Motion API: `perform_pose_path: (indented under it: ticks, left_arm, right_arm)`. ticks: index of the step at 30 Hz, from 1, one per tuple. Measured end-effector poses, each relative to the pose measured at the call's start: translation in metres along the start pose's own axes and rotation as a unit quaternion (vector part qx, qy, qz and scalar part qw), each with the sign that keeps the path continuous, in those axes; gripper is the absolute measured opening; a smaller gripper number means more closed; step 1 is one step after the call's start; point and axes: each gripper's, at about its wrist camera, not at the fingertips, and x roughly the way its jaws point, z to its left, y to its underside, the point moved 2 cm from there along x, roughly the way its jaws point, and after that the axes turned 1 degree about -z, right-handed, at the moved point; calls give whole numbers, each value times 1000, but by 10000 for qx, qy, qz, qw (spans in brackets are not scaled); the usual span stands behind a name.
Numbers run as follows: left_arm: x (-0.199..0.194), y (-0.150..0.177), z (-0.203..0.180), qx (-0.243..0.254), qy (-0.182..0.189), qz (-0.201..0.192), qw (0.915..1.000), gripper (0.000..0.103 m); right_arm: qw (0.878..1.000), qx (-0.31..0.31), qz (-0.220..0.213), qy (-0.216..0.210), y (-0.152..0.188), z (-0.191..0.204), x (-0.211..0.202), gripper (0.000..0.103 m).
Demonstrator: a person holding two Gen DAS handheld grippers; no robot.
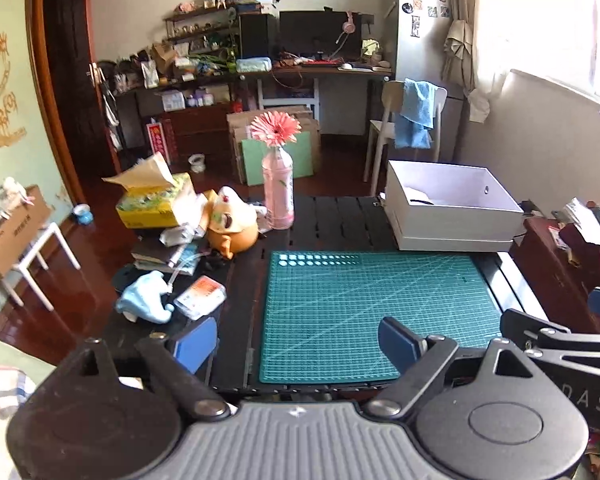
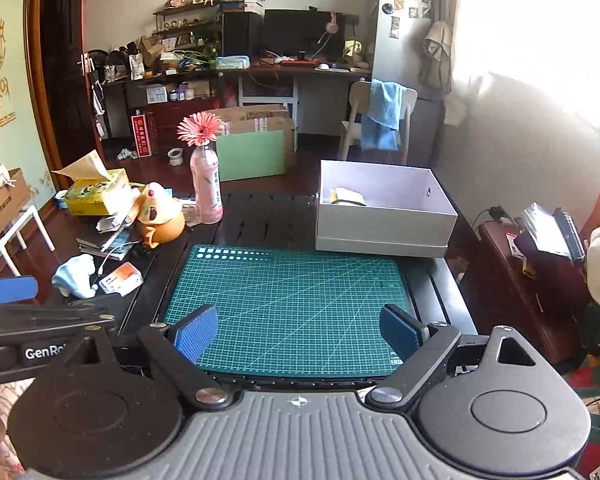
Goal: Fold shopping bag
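Oddly, no shopping bag shows in either view. The green cutting mat (image 1: 374, 312) lies bare at the centre of the dark surface (image 1: 332, 216), and the only likely place for the bag is the white box (image 2: 384, 208) at the upper right of the mat, where something pale and yellowish lies at the bottom; whether that is the bag cannot be told from these views.

Both claws are empty. The left claw (image 1: 298, 346) stands wide open above the lower edge of the mat, and the right claw (image 2: 300, 330) is equally wide open just beside it, low in its own frame.

The step in hand looks like fetching the bag, or starting over. To do it well, bring one claw over the box rim from above, pinch a single edge of the material instead of a bunched wad, and lay it flat on the mat before any fold. Keep clear of the pink bottle with the flower (image 2: 207, 184) and the clutter at the left.

The box's near wall hides most of its floor, and each claw's lower body blocks the near edge of the surface.
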Motion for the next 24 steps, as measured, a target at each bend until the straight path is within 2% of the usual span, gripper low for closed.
perform_pose_path:
  ticks: [4, 10, 24]
  left_arm:
    - [-6, -1, -1, -48, 62, -19, 10000, 88]
    - [-14, -2, -2, -24, -99, -141, 9998, 88]
    - [-18, 0, -14, -21, -128, -128, 9998, 88]
  right_arm:
    - [9999, 31, -53, 119, -1, -1, -5, 88]
    - [9997, 243, -71, -15, -4, -3, -12, 88]
    - [9997, 245, -67, -5, 0, 0, -16, 88]
